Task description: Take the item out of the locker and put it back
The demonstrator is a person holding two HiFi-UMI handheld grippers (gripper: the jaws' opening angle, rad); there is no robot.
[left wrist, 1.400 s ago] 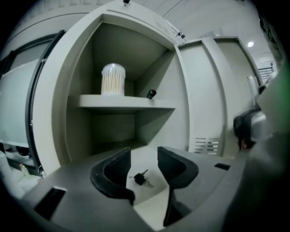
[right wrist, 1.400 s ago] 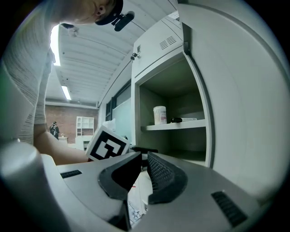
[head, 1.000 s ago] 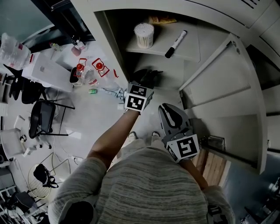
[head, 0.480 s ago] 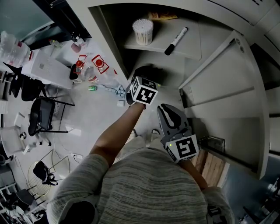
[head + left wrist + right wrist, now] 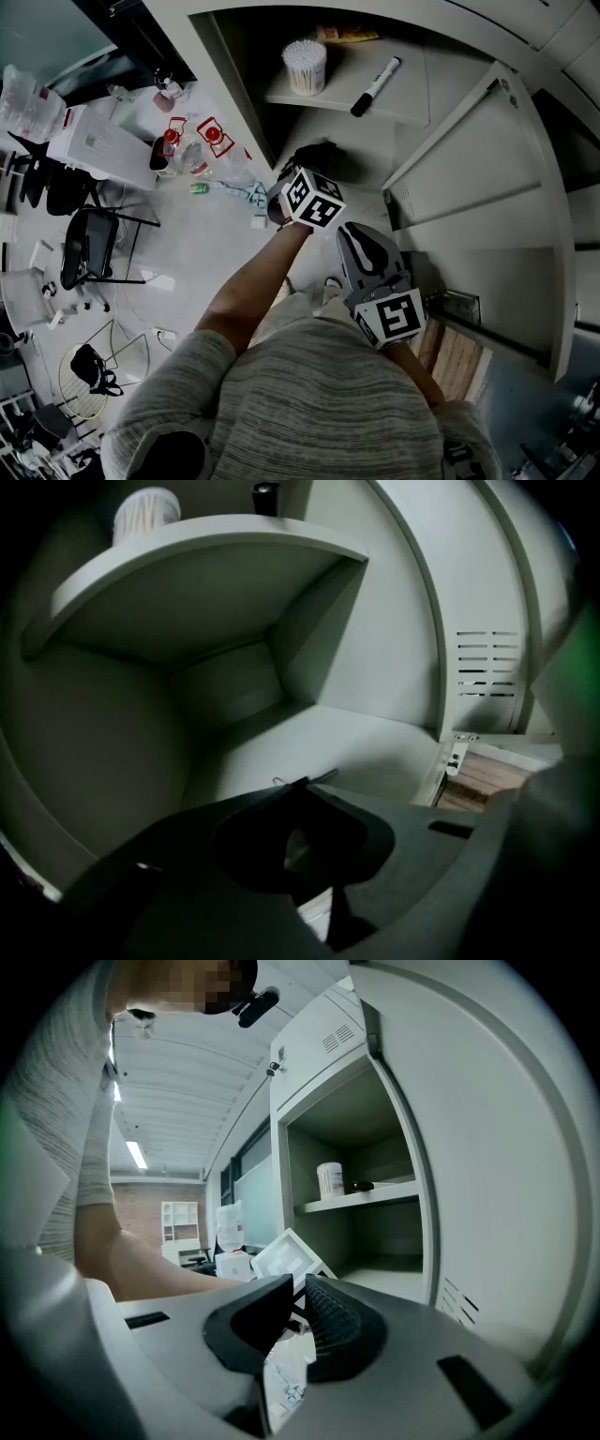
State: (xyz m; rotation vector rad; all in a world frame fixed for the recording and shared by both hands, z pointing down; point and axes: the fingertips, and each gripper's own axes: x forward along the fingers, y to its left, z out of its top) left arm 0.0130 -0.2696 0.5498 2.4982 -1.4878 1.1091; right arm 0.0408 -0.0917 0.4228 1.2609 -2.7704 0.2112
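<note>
The grey locker (image 5: pixel 234 84) stands open. On its upper shelf (image 5: pixel 394 108) are a tub of cotton swabs (image 5: pixel 306 66) and a black marker (image 5: pixel 375 86), with an orange packet (image 5: pixel 347 36) behind them. My left gripper (image 5: pixel 319 155) reaches into the lower compartment (image 5: pixel 356 742), just above its floor. Its jaws are closing, and the tips (image 5: pixel 302 782) meet on a small thing of thin metal wire (image 5: pixel 279 781). Most of that thing is hidden. My right gripper (image 5: pixel 361 234) hangs close to my body outside the locker. Its jaws (image 5: pixel 295 1283) stand almost together with nothing clearly between them.
The locker door (image 5: pixel 487 187) swings open to the right, close beside my right gripper. To the left of the locker are boxes and water bottles (image 5: pixel 187 150) and a black chair (image 5: pixel 89 253). The compartment walls (image 5: pixel 84 724) close in around my left gripper.
My left gripper has pushed further into the lower compartment and rolled, its marker cube now tilted. The right gripper has stayed where it was.
</note>
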